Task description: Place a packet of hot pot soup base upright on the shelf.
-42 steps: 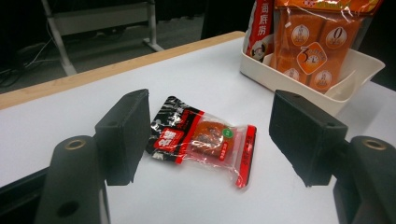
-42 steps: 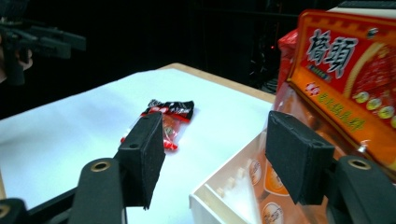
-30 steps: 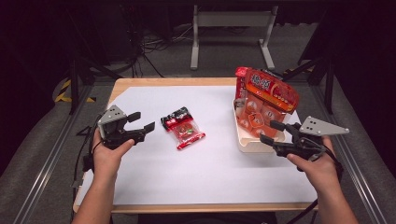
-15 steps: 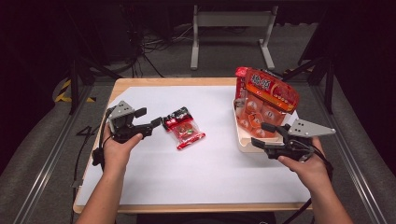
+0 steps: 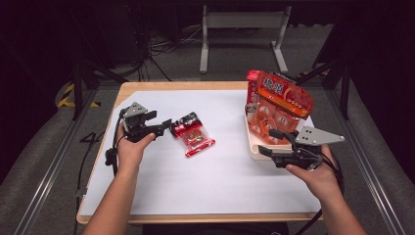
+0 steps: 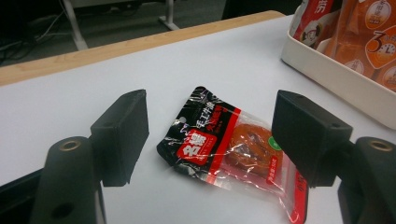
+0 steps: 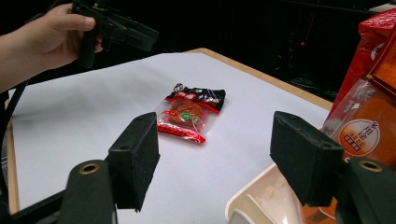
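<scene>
A small black-and-red snack packet with a clear window lies flat on the white table cover. My left gripper is open just left of it, its jaws pointing at the packet's black end. In the left gripper view the packet lies a little beyond and below the wide-apart jaws of that gripper, untouched. My right gripper is open at the front corner of the white tray, holding nothing. Its own view has the packet farther off between the jaws, with the left gripper at top left.
The white tray holds tall orange and red snack bags, seen close by in both gripper views. The wooden table edge runs along the far side. Dark floor, cables and a metal stand lie behind.
My left gripper has moved right and down toward the snack packet, with its jaws open throughout. The right gripper has barely shifted beside the tray. The packet has not moved.
</scene>
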`<state>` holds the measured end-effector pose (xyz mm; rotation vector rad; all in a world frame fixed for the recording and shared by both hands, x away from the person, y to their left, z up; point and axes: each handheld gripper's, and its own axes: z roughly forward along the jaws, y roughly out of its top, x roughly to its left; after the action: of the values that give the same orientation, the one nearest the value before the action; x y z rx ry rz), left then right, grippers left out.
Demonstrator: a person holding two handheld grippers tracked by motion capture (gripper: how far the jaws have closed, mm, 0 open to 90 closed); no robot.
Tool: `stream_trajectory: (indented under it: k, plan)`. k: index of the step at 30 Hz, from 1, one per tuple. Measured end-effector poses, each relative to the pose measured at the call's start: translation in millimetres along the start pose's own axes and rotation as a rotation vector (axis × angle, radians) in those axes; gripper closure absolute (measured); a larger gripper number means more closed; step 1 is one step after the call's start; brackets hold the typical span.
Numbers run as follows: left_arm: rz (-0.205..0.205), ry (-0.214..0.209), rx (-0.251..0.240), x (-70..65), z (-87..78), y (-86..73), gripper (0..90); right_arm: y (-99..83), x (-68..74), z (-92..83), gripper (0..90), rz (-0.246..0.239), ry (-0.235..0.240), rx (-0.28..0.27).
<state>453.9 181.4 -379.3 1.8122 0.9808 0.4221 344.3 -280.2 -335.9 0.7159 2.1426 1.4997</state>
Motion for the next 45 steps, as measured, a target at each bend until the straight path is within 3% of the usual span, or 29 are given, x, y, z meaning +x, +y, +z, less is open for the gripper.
stream_trajectory:
  k: [10, 18, 24, 30, 37, 45]
  plan:
    - [0.024, 0.041, 0.034, 6.1, 30.4, -0.3, 28.9, 0.8, 2.0, -0.3, 33.6, -0.003, -0.012, -0.012]
    - [-0.064, 0.044, 0.101, 19.6, 55.1, -12.6, 29.1, -0.9, 2.3, 1.2, 33.6, -0.002, -0.009, -0.005]
    - [-0.108, 0.037, 0.114, 24.7, 67.9, -18.8, 29.1, -2.0, 2.3, 2.6, 33.5, -0.002, -0.010, 0.004]
    - [-0.174, -0.006, 0.146, 28.6, 77.0, -25.0, 29.1, -3.3, 2.1, 4.4, 33.2, -0.006, -0.012, 0.013]
    - [-0.189, -0.005, 0.166, 29.7, 81.6, -28.0, 29.2, -5.7, 1.0, 5.9, 33.1, -0.001, -0.011, 0.021]
    - [-0.178, -0.018, 0.204, 27.5, 87.1, -31.3, 30.0, -6.0, 1.6, 6.9, 33.0, -0.002, -0.009, 0.024]
